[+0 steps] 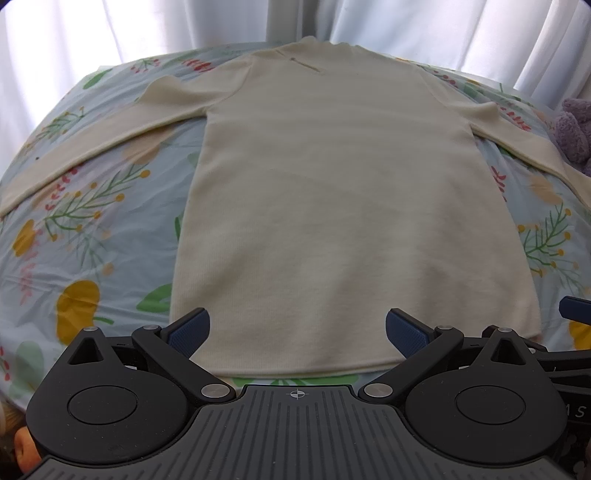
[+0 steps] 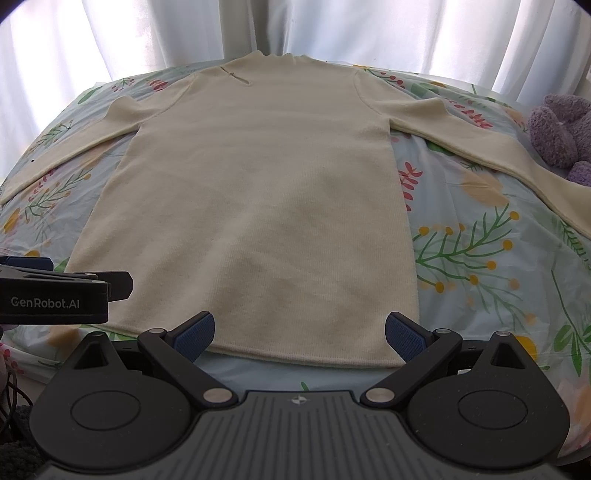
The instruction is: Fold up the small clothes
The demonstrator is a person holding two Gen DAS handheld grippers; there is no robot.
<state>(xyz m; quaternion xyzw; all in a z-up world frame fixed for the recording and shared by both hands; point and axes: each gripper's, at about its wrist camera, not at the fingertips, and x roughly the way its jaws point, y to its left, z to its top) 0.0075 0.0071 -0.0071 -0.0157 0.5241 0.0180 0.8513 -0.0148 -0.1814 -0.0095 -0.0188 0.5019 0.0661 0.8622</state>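
Note:
A cream long-sleeved knit garment (image 1: 332, 192) lies flat on a floral sheet (image 1: 92, 236), neck far, hem near, both sleeves spread out to the sides. It also shows in the right wrist view (image 2: 266, 199). My left gripper (image 1: 297, 332) is open and empty, just above the hem near its middle. My right gripper (image 2: 299, 332) is open and empty above the hem's right part. The left gripper's body (image 2: 55, 295) shows at the left edge of the right wrist view.
The floral sheet (image 2: 480, 240) covers the bed around the garment. A purple plush toy (image 2: 561, 133) lies at the right, close to the right sleeve. White curtains (image 2: 295, 26) hang behind the bed.

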